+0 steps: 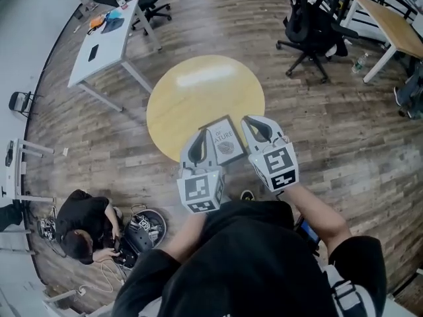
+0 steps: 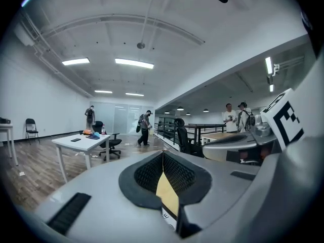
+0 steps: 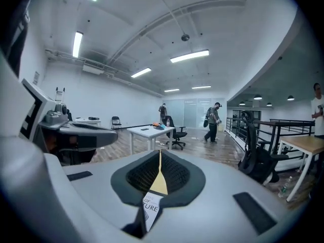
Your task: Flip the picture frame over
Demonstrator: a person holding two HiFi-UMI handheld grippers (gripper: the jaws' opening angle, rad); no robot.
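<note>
1. Lying print-side up on the round counter (image 1: 192, 91), just below the frame's centre, the picture frame (image 1: 225, 141) is free of any grip.
2. Left tongs (image 1: 203, 136) and right tongs (image 1: 250, 121) hover above it on either side. Both are pressed together and empty, probably held clear of it.

Smooth, softly glossy pale wood on the round table (image 1: 192, 88). Matt wood planks on the floor (image 1: 344, 144). Matt grey plastic, black ribbed pads (image 3: 174, 175) on the right gripper (image 3: 160, 155).
</note>
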